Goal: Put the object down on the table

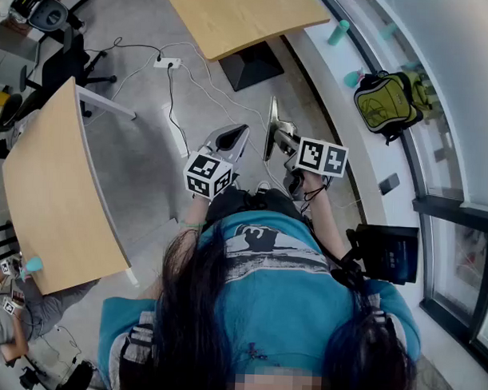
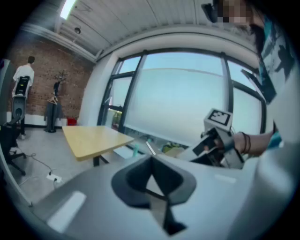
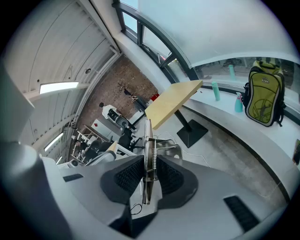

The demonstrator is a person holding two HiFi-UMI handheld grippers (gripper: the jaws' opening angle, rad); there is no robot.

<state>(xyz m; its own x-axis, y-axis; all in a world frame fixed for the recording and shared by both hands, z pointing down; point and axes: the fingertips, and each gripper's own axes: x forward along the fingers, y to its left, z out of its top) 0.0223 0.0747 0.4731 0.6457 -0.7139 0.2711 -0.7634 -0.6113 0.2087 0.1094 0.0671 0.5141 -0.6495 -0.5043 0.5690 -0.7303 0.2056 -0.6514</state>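
Metal spring clip [image 3: 148,136] was pinched edge-on in your right tool [image 3: 150,161]; your left tool [image 2: 151,158] was pressed together, holding nothing.

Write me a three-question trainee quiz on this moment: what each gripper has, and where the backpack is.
1. Multiple choice: what does the right gripper hold? A) a bottle B) a metal clip C) nothing
2. True or false: the backpack sits on the white window ledge.
3. Fill in: the left gripper is shut and holds ____.

Key: 1 B. 2 True. 3 nothing.
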